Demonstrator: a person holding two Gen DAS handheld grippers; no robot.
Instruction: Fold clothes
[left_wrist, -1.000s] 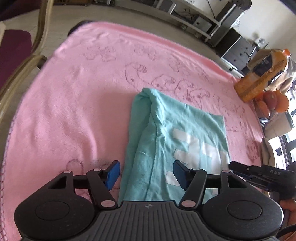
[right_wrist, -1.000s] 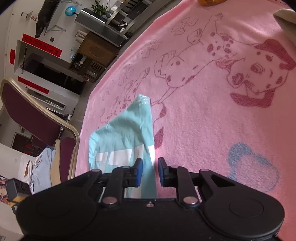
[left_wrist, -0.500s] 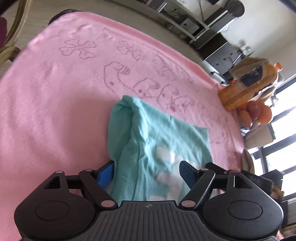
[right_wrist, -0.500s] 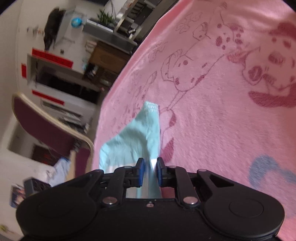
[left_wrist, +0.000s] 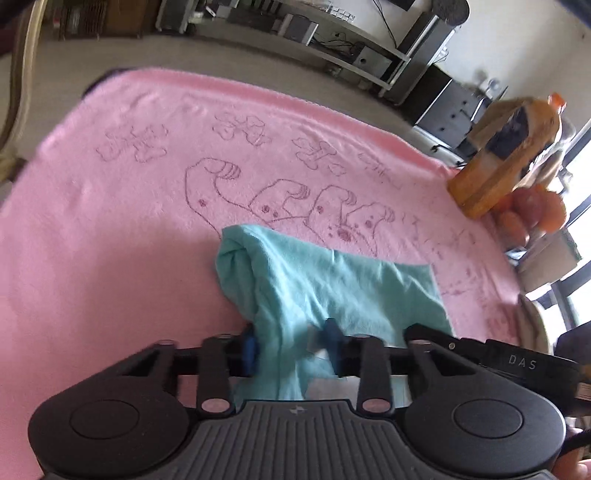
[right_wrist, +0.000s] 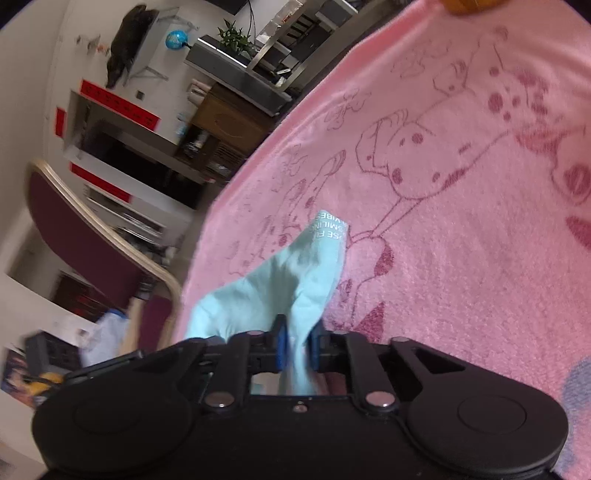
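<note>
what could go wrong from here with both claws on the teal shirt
1. The left claw stands fairly wide around the teal shirt, so its grip looks loose; the near edge might slip out during the fold.
2. The right claw pinches only a narrow bunch of fabric, so the lifted part could twist and fold crooked.
3. Dragging the shirt may wrinkle the pink blanket under it, or push toward the orange bottle at its edge.

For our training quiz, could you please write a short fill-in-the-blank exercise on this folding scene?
1. The teal garment lies on a blanket coloured ____.
2. The right gripper is ____ on the garment's near edge.
3. Cloth sits between the fingers of the left gripper, which are ____ apart than the right's.
4. The bottle at the blanket's far corner is ____.

Missing words: pink; shut; wider; orange
</note>
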